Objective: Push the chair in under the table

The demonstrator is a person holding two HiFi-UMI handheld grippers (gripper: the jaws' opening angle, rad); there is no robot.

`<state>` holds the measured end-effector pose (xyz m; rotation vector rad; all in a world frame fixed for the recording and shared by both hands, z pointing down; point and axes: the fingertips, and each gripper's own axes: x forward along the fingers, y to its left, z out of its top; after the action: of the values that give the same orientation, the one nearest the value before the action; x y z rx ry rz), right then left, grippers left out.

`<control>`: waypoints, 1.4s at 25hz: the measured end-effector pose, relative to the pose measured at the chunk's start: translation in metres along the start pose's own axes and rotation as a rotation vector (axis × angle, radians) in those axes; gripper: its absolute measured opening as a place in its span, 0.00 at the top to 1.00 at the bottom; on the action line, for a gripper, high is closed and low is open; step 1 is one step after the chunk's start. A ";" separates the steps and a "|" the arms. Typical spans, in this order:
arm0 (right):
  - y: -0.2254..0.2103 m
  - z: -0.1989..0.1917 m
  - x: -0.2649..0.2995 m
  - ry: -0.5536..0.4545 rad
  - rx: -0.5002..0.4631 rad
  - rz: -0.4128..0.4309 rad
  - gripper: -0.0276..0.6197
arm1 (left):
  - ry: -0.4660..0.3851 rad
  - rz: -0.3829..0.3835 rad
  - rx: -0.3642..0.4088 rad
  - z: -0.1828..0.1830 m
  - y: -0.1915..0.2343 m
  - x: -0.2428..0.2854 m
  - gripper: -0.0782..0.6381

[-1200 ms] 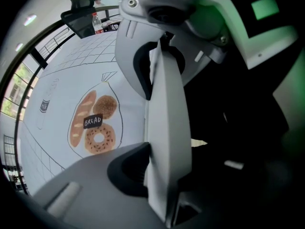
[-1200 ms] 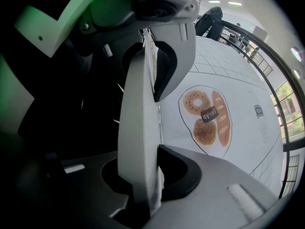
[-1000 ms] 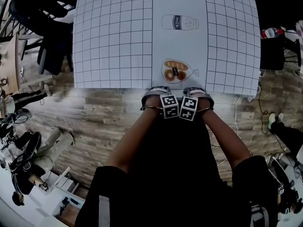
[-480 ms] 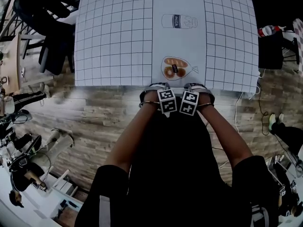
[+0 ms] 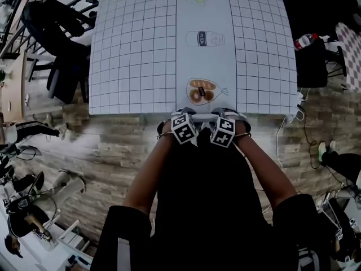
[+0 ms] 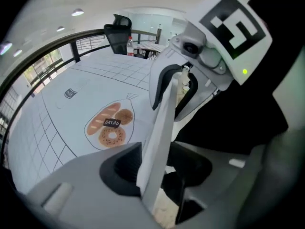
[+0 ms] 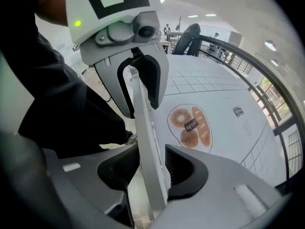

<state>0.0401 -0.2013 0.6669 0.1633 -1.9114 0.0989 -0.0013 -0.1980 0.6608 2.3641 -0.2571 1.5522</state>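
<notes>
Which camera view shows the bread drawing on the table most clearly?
The left gripper view: the bread drawing is large, its label readable. The right gripper view shows it smaller and rotated; the head view, whole but tiny.

A black top with short sleeves was worn, and a pale vertical stripe was seen on the left sleeve; the right sleeve was black as well. A thin dark loop was noted at each wrist (what it was could not be told). The left gripper and the right gripper were built of grey moulded plastic, each topped by a white cube printed with black square markers. A small green light was lit on the right gripper's cube. The fingers were lined with dark ribbed pads.
</notes>
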 end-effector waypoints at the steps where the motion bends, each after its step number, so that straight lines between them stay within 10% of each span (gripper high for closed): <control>1: 0.002 0.000 -0.004 -0.010 0.009 -0.002 0.70 | -0.022 0.000 -0.033 0.000 -0.001 -0.004 0.63; 9: -0.008 0.009 -0.043 -0.143 0.091 -0.078 0.70 | -0.152 0.092 -0.117 0.004 0.003 -0.040 0.63; 18: -0.052 0.052 -0.130 -0.490 0.251 -0.256 0.70 | -0.538 0.225 -0.415 0.042 0.028 -0.115 0.64; 27: -0.085 0.079 -0.232 -0.767 0.479 -0.451 0.73 | -0.896 0.390 -0.358 0.110 0.055 -0.239 0.69; 35: -0.089 0.087 -0.267 -0.891 0.507 -0.548 0.80 | -1.052 0.548 -0.367 0.112 0.048 -0.298 0.74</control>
<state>0.0628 -0.2846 0.3850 1.2326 -2.5987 0.1534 -0.0383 -0.2863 0.3534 2.6513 -1.3486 0.1701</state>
